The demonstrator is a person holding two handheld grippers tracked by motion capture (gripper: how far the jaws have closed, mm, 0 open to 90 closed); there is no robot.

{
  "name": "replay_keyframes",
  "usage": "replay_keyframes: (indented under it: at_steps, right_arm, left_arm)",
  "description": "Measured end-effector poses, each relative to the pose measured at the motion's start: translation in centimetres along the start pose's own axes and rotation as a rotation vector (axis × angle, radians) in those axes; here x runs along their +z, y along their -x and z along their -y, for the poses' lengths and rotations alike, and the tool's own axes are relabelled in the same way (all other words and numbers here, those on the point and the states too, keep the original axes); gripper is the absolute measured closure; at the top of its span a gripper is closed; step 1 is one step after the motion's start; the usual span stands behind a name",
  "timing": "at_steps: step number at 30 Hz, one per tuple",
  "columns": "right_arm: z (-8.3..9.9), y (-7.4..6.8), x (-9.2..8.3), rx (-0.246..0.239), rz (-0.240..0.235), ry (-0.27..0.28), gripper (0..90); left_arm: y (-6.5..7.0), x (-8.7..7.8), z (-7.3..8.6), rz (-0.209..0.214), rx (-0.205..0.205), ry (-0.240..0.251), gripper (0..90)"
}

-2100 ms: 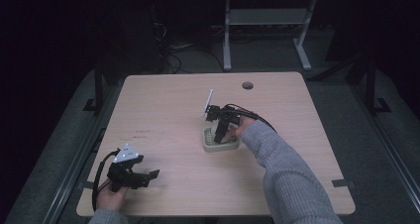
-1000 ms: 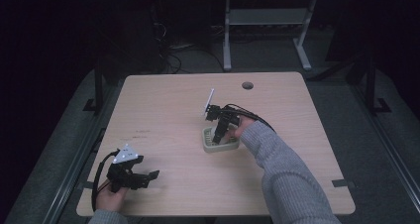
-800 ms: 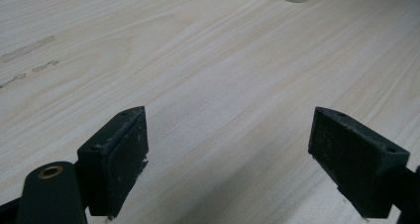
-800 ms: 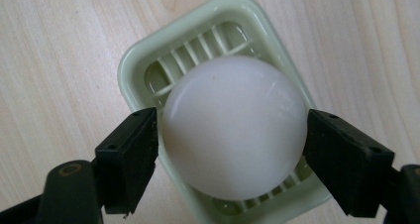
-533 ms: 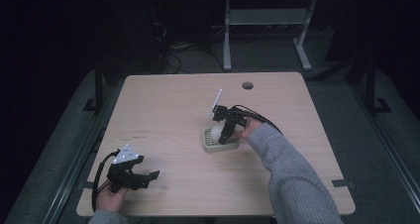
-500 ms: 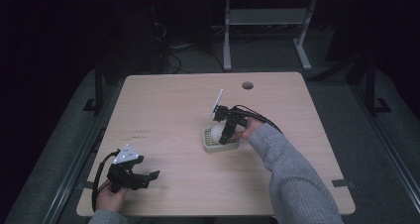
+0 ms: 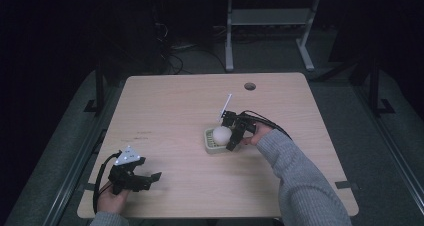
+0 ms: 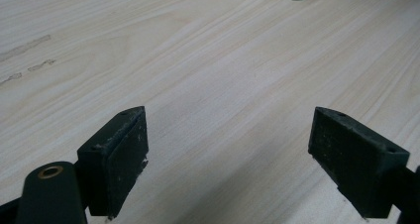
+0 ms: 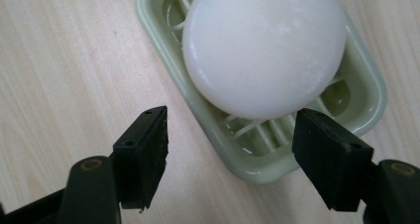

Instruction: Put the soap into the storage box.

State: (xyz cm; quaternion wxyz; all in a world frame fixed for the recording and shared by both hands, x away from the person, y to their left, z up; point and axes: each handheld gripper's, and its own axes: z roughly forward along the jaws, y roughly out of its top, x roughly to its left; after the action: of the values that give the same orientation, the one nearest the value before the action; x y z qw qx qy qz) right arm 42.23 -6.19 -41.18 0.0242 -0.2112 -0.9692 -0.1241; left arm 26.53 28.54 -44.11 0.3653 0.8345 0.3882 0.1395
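White and smooth, the soap (image 9: 264, 48) lies in a pale green soap dish (image 9: 361, 105) directly ahead of the right gripper (image 9: 230, 154), just beyond its two black jaws. The jaws stand partly open and have just been closing; nothing is between the pads yet, they hold nothing. One jaw stands over the near rim of the dish, the other over bare wood beside it, so the soap lies a little toward the first jaw's side and not in the middle of the gap. The dish is a long oval, and its long axis runs slanted across the line of the jaws, while the soap itself looks almost round. In my judgement the next move needs a short push forward and a small shift sideways, so that the pads come on both sides of the soap.

From the high view, the right gripper (image 7: 234, 131) is at the dish (image 7: 210, 147), and the left gripper (image 7: 131, 173) rests well apart, near the table edge by the person, jaws wide open and empty.

All stands on a light wooden table (image 7: 175, 106) in a dark room.
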Motion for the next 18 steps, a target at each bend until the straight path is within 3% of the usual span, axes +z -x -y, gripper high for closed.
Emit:
replay_keyframes:
  at_steps: [6, 18]
  right_arm:
    - [0.5, -0.4, 0.0, 0.001, -0.018, 0.0, 37.0]
    - [0.7, -1.5, 0.4, -0.022, -0.046, -0.031, 42.3]
  left_arm:
    - [0.0, 0.0, 0.0, 0.0, -0.004, 0.003, 15.2]
    - [0.1, 0.1, 0.0, 0.001, -0.006, 0.003, 15.2]
